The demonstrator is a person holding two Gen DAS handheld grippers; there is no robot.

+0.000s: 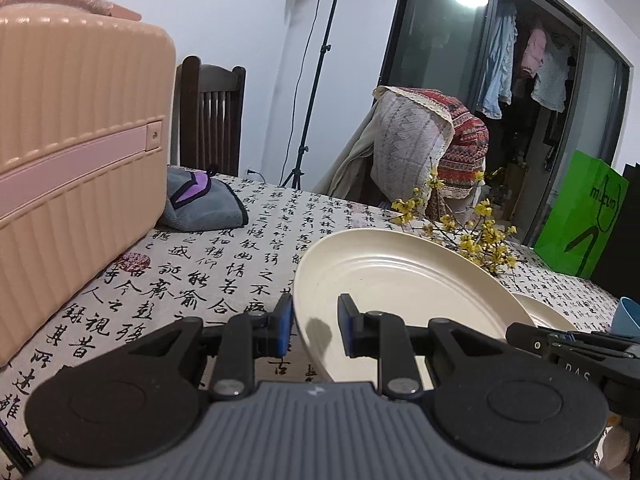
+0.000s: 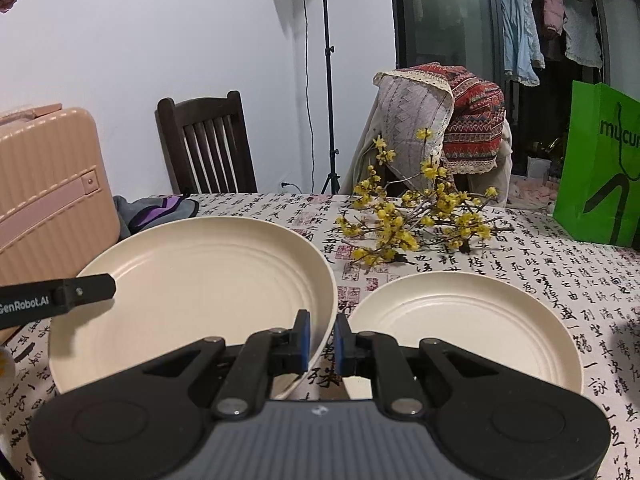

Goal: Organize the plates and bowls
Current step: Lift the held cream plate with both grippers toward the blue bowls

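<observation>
- Clamped tight on the right rim of the big plate (image 2: 192, 280): right gripper (image 2: 322, 332).
- In the right wrist view, thin rim standing right between the two blue pads, one pad inside the plate, one outside, almost no gap left.
- Gripping the left rim of the same plate: left gripper (image 1: 316, 312), with its jaws a bit wider.
- In the left wrist view, left pad pressed on the outside of the rim, right pad inside on the sloping wall, with a small dark shadow on the plate beside it.
- Also seen from the right wrist: one black finger (image 2: 92, 286) of the left gripper lying over the far left rim.
- So held on two sides, left and right, with the bowl part of the plate open between both tools.
- Looks lifted and tipped, near edge up off the cloth (image 2: 520, 264) with shadow under it.
- Just to the right of the big plate, flat on the cloth: small plate (image 2: 460, 328), close by but not touching, free of both grippers.
- Behind the two plates: yellow flowers (image 2: 420, 216) lying on the cloth.
- Far left on the table: pink case (image 1: 80, 160), well apart from the jaws.
- Far right, standing up: green bag (image 2: 600, 160).
- Behind the table: dark chair (image 2: 208, 148).
</observation>
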